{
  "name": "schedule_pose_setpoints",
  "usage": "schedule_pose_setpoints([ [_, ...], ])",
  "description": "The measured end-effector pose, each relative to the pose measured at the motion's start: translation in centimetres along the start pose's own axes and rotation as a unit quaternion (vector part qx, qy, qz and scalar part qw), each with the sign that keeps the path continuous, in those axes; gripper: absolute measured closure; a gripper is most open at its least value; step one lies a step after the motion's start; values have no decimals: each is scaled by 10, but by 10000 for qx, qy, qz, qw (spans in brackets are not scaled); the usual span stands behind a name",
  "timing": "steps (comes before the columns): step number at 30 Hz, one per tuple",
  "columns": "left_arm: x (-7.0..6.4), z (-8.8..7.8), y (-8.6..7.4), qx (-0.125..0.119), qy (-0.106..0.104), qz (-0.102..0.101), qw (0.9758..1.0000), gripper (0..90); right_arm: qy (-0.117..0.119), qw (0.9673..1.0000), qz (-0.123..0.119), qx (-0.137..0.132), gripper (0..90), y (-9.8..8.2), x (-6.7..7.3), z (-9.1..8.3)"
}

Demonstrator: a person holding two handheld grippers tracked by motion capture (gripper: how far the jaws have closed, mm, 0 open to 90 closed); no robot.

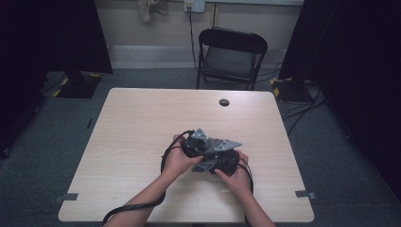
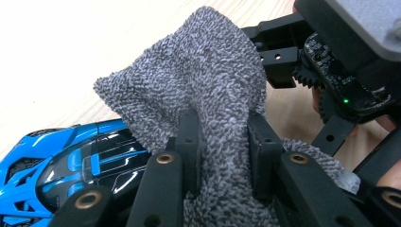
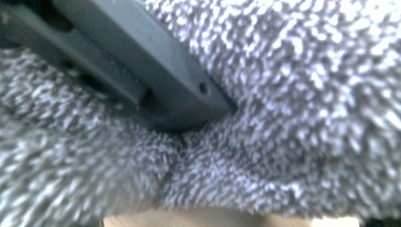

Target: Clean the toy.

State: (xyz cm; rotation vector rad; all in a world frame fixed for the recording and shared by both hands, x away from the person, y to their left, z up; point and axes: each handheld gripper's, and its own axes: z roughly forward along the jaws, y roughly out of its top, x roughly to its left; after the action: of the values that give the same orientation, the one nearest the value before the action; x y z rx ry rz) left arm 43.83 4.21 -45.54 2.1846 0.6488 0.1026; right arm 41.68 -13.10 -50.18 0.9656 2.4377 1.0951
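I judge the step in hand to be wiping the blue toy car [image 2: 56,163] with the grey cloth [image 2: 203,90]; my left gripper [image 2: 222,151] pinches a fold of cloth, jaws clamped on it, just beside the car, toward the table's [image 1: 142,118] near edge. Right gripper [image 1: 227,163] meets it there, close against the cloth; I cannot tell whether its jaws grip. Next, I'd drag the cloth over the car's roof, both hands low and angled inward.
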Motion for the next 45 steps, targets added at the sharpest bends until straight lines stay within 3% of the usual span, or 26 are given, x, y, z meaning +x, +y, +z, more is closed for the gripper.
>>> schedule_pose_setpoints([
  [9,20,-7,2,-20,198,-139,9997,710,3,10000,7,8,241,0,0,0],
  [14,36,-13,1,21,474,-185,9987,709,3,10000,8,9,241,0,0,0],
  [21,52,-17,-7,-30,491,-441,9978,707,3,10000,11,5,241,0,0,0],
  [35,65,-17,-7,-53,618,-657,9959,706,4,10000,4,7,241,0,0,0],
  [45,78,-18,-12,-94,804,-836,9932,704,4,10000,6,6,241,0,0,0],
])
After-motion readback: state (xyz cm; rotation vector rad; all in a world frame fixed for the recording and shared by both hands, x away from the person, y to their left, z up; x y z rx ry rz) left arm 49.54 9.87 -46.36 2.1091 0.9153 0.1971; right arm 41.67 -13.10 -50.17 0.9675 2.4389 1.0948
